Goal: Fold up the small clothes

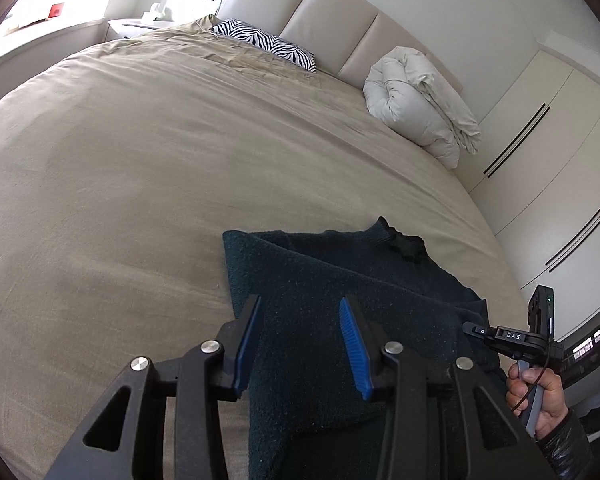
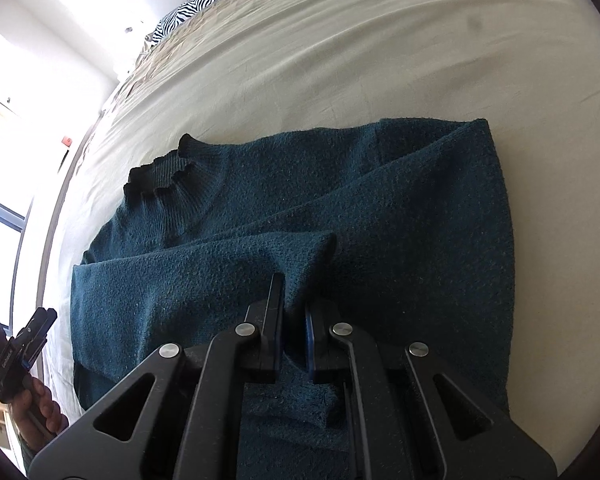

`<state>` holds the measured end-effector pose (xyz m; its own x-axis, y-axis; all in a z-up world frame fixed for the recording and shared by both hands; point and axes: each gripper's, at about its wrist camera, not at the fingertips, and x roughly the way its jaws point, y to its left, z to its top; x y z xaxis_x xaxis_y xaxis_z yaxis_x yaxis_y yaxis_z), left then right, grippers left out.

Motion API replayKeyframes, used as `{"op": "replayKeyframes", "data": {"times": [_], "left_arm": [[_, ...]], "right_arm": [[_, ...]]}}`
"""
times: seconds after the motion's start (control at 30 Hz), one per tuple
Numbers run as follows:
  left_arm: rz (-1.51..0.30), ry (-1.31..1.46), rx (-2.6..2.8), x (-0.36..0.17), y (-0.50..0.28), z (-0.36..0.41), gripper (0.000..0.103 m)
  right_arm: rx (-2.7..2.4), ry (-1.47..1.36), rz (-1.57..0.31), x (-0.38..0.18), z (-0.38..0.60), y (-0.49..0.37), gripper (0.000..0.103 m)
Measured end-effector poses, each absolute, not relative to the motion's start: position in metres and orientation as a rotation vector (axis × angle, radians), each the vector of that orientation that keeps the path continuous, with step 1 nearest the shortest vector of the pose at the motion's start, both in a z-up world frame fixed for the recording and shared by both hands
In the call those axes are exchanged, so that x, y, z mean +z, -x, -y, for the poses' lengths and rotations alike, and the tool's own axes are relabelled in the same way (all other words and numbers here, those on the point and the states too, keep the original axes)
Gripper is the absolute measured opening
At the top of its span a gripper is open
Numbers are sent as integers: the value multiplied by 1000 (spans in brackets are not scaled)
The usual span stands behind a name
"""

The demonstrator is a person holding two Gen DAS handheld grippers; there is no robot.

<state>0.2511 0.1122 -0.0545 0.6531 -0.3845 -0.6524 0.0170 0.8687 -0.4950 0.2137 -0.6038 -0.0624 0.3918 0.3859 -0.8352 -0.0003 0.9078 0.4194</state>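
A dark teal knit sweater (image 2: 380, 208) lies partly folded on the beige bed cover (image 2: 380, 52), its ribbed collar (image 2: 160, 172) toward the window side. My right gripper (image 2: 296, 300) is shut on a raised fold of the sweater, a sleeve lying across the body. My left gripper (image 1: 300, 312) is open, its blue pads (image 1: 354, 344) spread above the sweater (image 1: 320, 280) near its edge, holding nothing. The right gripper also shows in the left wrist view (image 1: 470, 327), and the left gripper shows in the right wrist view (image 2: 46, 316).
A zebra-print pillow (image 1: 268, 42) and a rolled white duvet (image 1: 420, 100) lie by the padded headboard (image 1: 332, 12). White wardrobe doors (image 1: 548, 152) stand to the right of the bed. A nightstand (image 1: 140, 26) and bright window sit at the far left.
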Motion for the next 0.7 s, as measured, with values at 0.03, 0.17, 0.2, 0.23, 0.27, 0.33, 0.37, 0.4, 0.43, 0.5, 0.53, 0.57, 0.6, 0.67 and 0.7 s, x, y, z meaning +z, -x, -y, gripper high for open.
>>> {"op": "replayKeyframes", "data": {"times": [0.03,0.17,0.2,0.23,0.27,0.33,0.37,0.4,0.43,0.5,0.53,0.57,0.6,0.67,0.7], "left_arm": [[-841,473,-250,-55,-258,-109,42],[-900,465,-271,-75,-289,-102,42],[-928,473,-267,-84,-297,-104,41],[-956,486,-252,-95,-304,-108,37],[-962,513,-251,-105,-308,-113,22],[-953,587,-269,-116,-311,-127,12],[-957,620,-281,-120,-312,-132,10],[-960,639,-289,-121,-313,-136,8],[-961,643,-297,-122,-312,-138,6],[-954,624,-306,-120,-308,-136,6],[-953,618,-309,-118,-304,-134,5],[-952,615,-314,-116,-299,-133,6],[-952,610,-320,-113,-294,-131,8],[-941,592,-330,-109,-280,-127,16],[-937,579,-325,-106,-271,-126,17]], "right_arm": [[255,-386,-1142,-64,604,-213,7],[269,-398,-1116,-70,607,-210,7],[273,-402,-1110,-71,607,-209,7],[279,-408,-1104,-72,608,-208,7],[284,-415,-1101,-73,610,-208,7],[297,-432,-1094,-75,612,-208,7],[303,-441,-1089,-77,614,-208,7],[309,-450,-1086,-78,615,-208,7],[315,-463,-1083,-79,617,-209,7],[321,-493,-1077,-82,620,-209,7],[323,-506,-1074,-83,621,-208,7],[324,-514,-1069,-83,622,-208,7],[326,-519,-1064,-83,622,-207,7],[330,-532,-1056,-83,624,-205,7],[330,-539,-1051,-82,625,-203,7]]}}
